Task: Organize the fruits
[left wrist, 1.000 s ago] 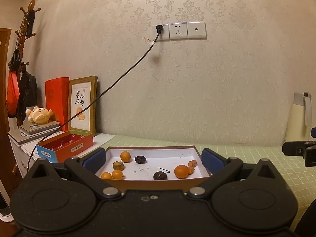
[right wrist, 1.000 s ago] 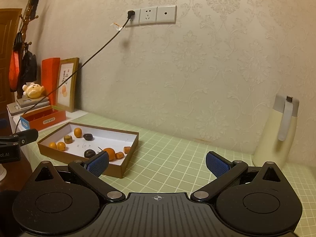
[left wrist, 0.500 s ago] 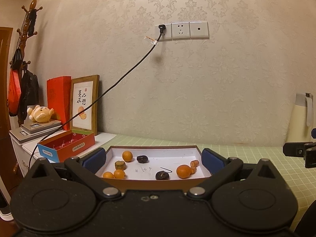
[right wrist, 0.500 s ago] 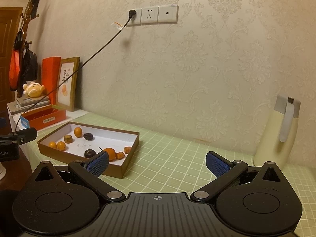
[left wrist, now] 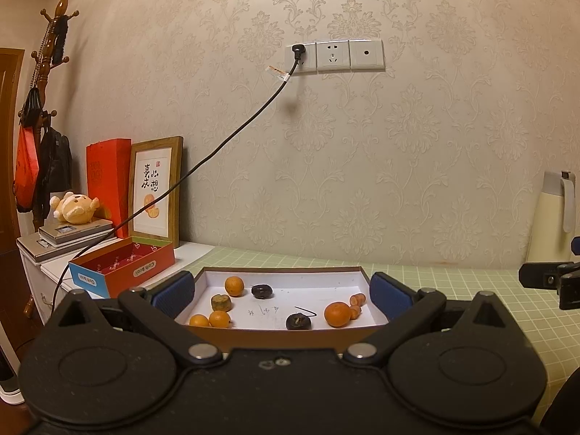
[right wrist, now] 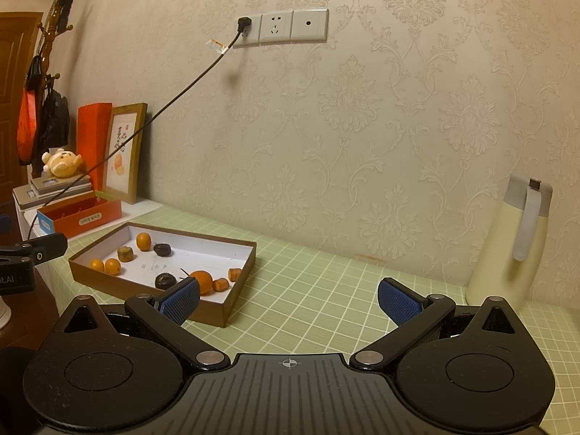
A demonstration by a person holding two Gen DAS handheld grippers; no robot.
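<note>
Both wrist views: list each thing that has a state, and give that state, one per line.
left gripper: open, empty, aimed at the tray.
right gripper: open, empty, over the table.
cardboard tray: uncovered, fruit loose inside.
red gift box: open, no lid on it.
black plug: plugged into the left socket.
middle socket: unused.
cream thermos: upright, lid shut.
picture frame: leaning against the wall.

Cream damask-embossed wallpaper wall (left wrist: 398, 152) under warm, dim yellow light. White triple socket plate (left wrist: 333, 56) high on it; a black cord (left wrist: 232, 137) plugged into the leftmost outlet slopes down to the left. Table covered in pale green grid-pattern cloth (right wrist: 326, 290) meets the wall. Wooden coat stand (left wrist: 45, 65) with dark and red bags hung on it, far left, beside a brown wooden door (right wrist: 11, 83).
</note>
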